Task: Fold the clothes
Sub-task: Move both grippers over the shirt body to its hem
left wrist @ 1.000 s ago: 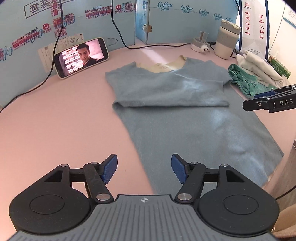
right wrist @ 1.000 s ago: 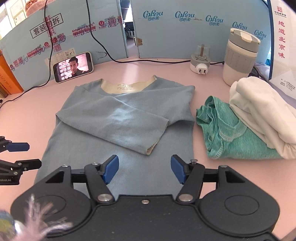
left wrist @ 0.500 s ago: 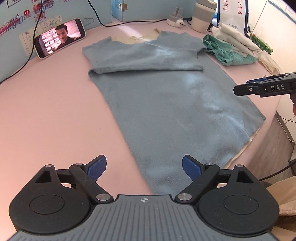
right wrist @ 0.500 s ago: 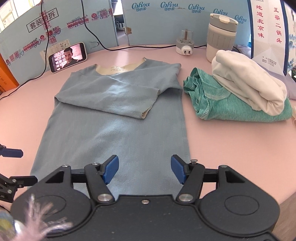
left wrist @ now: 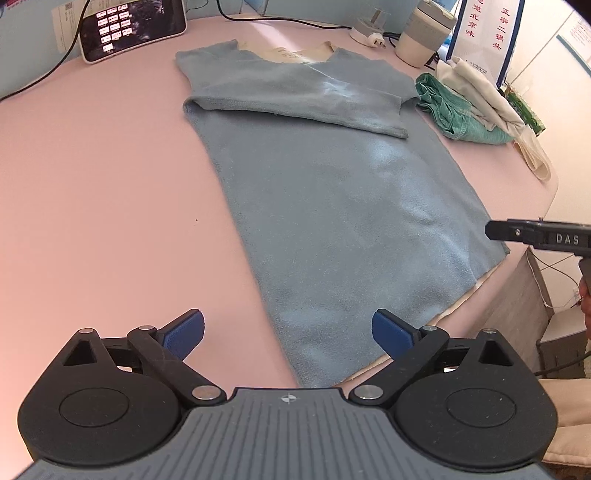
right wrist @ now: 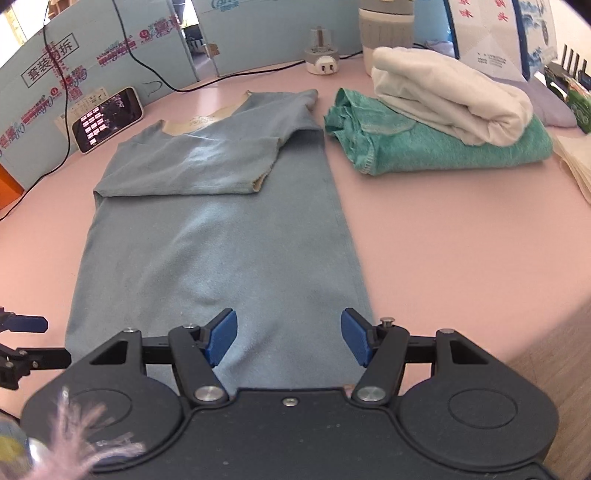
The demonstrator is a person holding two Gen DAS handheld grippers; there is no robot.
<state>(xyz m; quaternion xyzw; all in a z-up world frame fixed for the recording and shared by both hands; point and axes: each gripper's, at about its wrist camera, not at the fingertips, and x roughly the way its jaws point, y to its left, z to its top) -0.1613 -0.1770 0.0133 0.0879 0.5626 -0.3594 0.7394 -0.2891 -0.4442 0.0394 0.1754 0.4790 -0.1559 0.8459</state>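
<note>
A grey-blue long-sleeved top [left wrist: 332,192] [right wrist: 218,240] lies flat on the pink table [left wrist: 110,184], sleeves folded across its chest and hem toward me. My left gripper [left wrist: 288,334] hovers over the hem's left corner, its jaws still opening wide, with the cloth below them and nothing pinched. My right gripper [right wrist: 288,341] is open above the hem's right corner, blue pads apart, nothing held. From the right edge of the left wrist view a right gripper finger [left wrist: 535,236] pokes in. At the left edge of the right wrist view, the left gripper's fingers [right wrist: 22,343] show.
A folded teal garment [right wrist: 443,144] with a white one [right wrist: 443,92] on top lies right of the top. A phone [right wrist: 107,118] leans on the blue back panels, by cables, a plug adapter [right wrist: 323,62] and a cup [left wrist: 424,33]. The table's front edge [right wrist: 535,332] is close.
Both grippers have drawn back from the chest toward the hem and tipped further down. The left jaws have widened. The right jaws kept their gap.
</note>
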